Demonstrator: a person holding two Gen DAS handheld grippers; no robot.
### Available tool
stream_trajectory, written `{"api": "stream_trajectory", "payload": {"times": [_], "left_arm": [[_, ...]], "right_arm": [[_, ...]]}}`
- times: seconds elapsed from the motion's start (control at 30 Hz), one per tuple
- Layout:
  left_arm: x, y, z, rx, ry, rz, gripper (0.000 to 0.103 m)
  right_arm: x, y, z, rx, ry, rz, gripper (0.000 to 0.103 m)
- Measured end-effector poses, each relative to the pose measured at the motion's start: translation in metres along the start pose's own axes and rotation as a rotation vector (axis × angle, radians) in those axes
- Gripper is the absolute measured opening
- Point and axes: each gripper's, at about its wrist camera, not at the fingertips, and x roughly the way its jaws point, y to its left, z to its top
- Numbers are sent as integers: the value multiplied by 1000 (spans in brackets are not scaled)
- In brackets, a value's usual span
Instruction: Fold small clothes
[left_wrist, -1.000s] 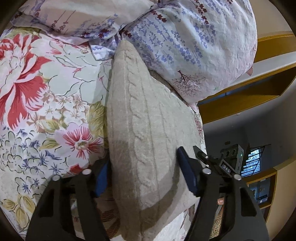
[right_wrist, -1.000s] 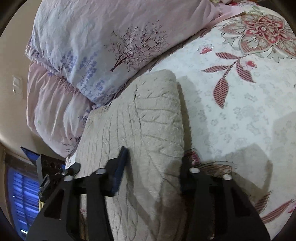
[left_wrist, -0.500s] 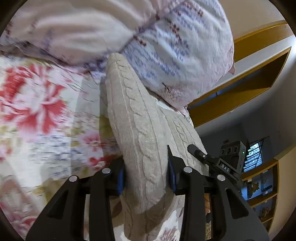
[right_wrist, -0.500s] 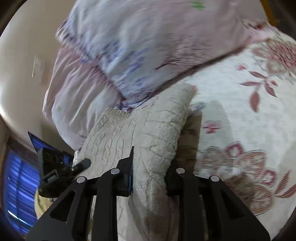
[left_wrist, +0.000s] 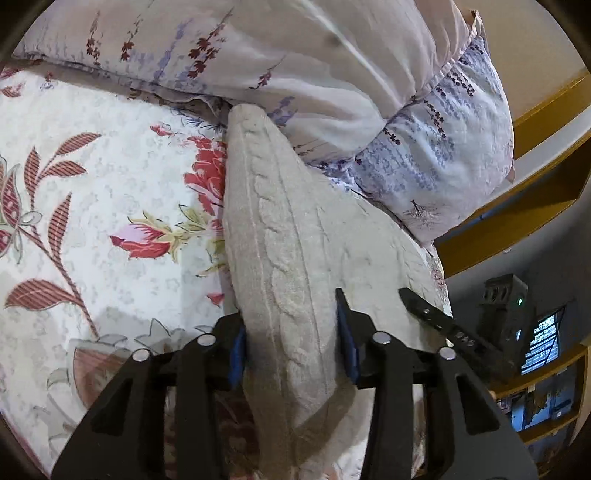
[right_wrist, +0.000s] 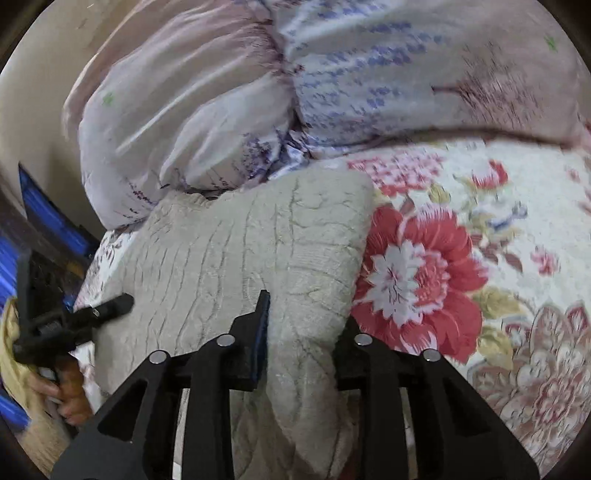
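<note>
The left hand-held gripper (left_wrist: 291, 347) pinches one edge of the beige knitted sweater (left_wrist: 295, 236), and the right hand-held gripper (right_wrist: 306, 332) pinches the opposite edge. The sweater lies on the flowered bedsheet (left_wrist: 110, 177), touching the pillows (left_wrist: 369, 92).

The right view is blurred across the pillows (right_wrist: 332, 74) and the bedspread (right_wrist: 461, 258), so their prints are smeared. The near end of the sweater (right_wrist: 258, 240) is cut off by the bottom edge in both views. The right claw's (right_wrist: 301, 332) right pad is hidden behind the knit. The shelf (left_wrist: 546, 398) contents are too small to be told.
</note>
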Motion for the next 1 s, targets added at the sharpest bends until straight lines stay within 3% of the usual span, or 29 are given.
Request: {"api": "stream_trajectory", "payload": {"times": [0.13,0.2,0.33,0.43,0.53,0.63,0.73,0.87,1.0], "left_arm": [[0,-6,0,42,-16,75,64],[-7,-14,1,78,-42,126,67],[-35,-27,-8,171,-125,228,75],[-44,-38,-17,244,-139,285,79],[-37,-39,-25,264,-101,308,80],[-25,-32,-31,272,-86,338,83],[-21,-28,-31,263,-88,336,87],[-28,-31,-37,262,-119,337,86],[-47,-42,-54,309,-175,351,90]], "right_arm": [[1,-14,-1,87,40,-5,55],[-9,-16,-7,76,30,-24,57],[-50,-5,-11,34,-139,-116,57],[-71,17,-17,-67,-220,-80,55],[-62,40,-28,-187,-168,-75,51],[-24,47,-38,-235,-29,-155,52],[-17,51,-43,-257,-65,-196,54],[-29,49,-44,-221,-87,-181,54],[-61,50,-50,-208,-193,-197,81]]}}
